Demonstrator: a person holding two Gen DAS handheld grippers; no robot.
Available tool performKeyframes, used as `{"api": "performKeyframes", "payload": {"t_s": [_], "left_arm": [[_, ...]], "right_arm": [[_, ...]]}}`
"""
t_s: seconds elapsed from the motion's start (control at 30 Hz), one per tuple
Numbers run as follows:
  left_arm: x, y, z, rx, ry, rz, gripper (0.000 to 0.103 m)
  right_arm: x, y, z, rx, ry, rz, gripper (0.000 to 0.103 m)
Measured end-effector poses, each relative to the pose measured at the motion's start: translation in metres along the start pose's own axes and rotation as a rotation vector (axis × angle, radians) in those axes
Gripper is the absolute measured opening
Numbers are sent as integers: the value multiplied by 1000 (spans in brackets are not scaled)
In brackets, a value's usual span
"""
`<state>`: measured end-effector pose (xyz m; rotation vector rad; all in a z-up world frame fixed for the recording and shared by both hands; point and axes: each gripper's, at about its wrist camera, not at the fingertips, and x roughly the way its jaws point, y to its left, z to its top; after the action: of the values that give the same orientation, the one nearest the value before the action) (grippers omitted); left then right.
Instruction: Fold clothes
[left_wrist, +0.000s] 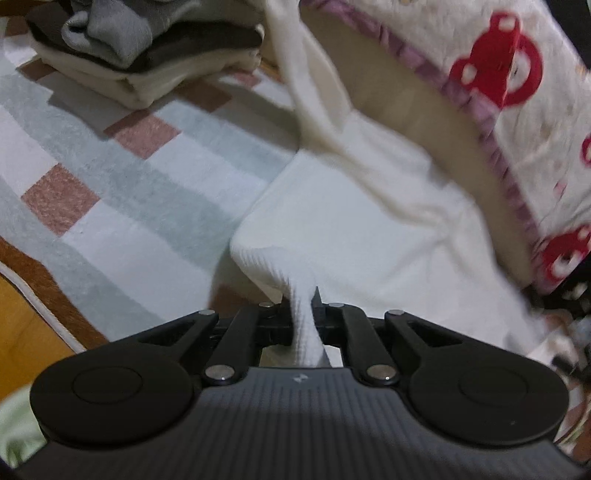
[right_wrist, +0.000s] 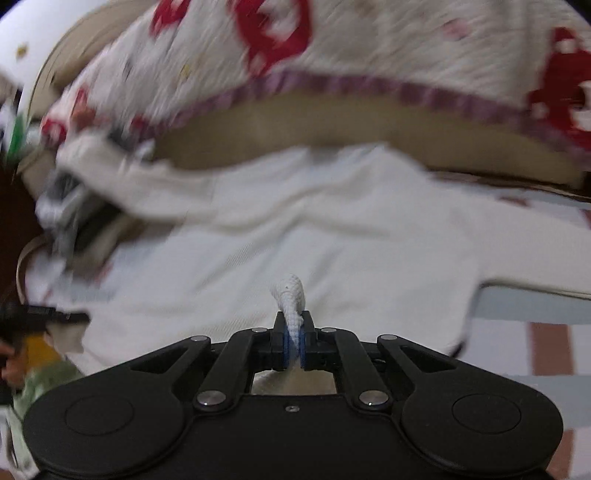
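A white knit garment (left_wrist: 354, 221) lies spread on the checked bedcover (left_wrist: 122, 177). My left gripper (left_wrist: 304, 321) is shut on a pinched corner of it, the fabric rising between the black fingers. In the right wrist view the same white garment (right_wrist: 295, 229) stretches across the middle, one sleeve running to the right. My right gripper (right_wrist: 293, 339) is shut on a bunched knit edge that pokes up above the blue pads. Both views are blurred by motion.
A stack of folded clothes (left_wrist: 147, 48), cream, dark and grey, sits at the far left on the bedcover. A white blanket with red bears and a purple trim (left_wrist: 517, 92) lies behind the garment, also blanket (right_wrist: 332, 48). A brown bed edge (left_wrist: 33, 280) runs near left.
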<state>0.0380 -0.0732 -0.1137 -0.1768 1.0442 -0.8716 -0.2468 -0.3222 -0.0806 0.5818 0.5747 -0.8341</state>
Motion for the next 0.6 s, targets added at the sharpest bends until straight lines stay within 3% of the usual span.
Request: {"api": "performKeyframes", "payload": {"t_s": [0.2,0.27,0.33,0.43,0.53,0.6], "left_arm": [[-71,-10,14,-216,-42,-154,5],[-83,-12,12,-193,-49,-119,5],[-70,-13,8,-121,-40,-51,5],[-39,-12,2,-35,-16,33,5],[-12,-10,3,-64,43,18,5],[-5,-11,8,-100,64,-18,5]], "right_arm": [[-41,-4,-7,-7,-52,-48,8],[-55,-5,-10,-9,-70,-64,8],[-68,-6,-12,-12,-86,-81,8],[-41,3,-28,-102,87,-159,8],[-14,12,-43,-192,259,-236,11],[-14,25,-40,-207,227,-301,31]]}}
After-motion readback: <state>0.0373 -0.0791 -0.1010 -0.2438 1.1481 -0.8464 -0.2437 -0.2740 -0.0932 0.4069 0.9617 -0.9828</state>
